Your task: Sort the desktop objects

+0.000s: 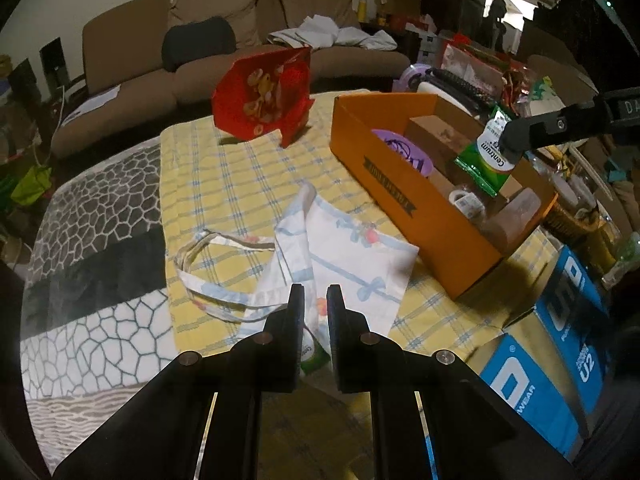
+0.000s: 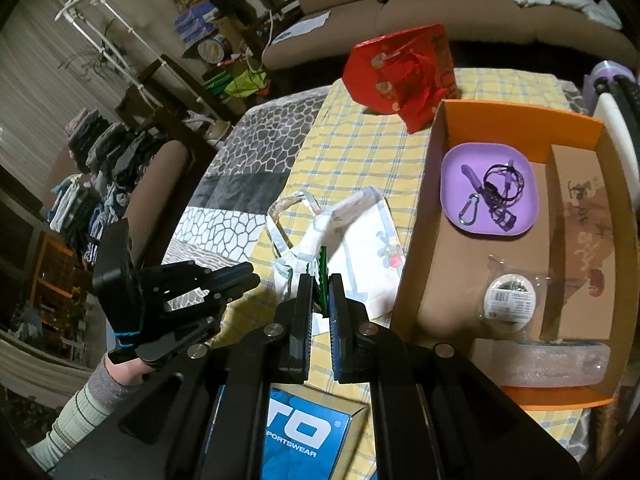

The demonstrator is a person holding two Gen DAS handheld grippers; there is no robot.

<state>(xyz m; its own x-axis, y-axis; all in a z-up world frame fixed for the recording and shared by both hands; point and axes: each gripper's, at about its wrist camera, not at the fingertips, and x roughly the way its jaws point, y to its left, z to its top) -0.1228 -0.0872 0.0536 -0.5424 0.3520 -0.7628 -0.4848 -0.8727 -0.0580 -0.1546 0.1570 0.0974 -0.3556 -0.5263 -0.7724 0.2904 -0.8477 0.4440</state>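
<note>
Left gripper [image 1: 315, 300]: nearly closed, nothing seen clamped, held above the white tote bag [image 1: 344, 256]
Right gripper [image 2: 320, 292]: clamped on a green Centrum packet [image 1: 486, 156], held over the orange box [image 1: 420, 216]

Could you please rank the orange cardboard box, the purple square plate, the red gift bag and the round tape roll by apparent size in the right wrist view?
1. Orange cardboard box, by far the largest.
2. Red gift bag, though it sits farther away.
3. Purple square plate, looking only slightly smaller than the bag.
4. Round tape roll, smallest.
</note>
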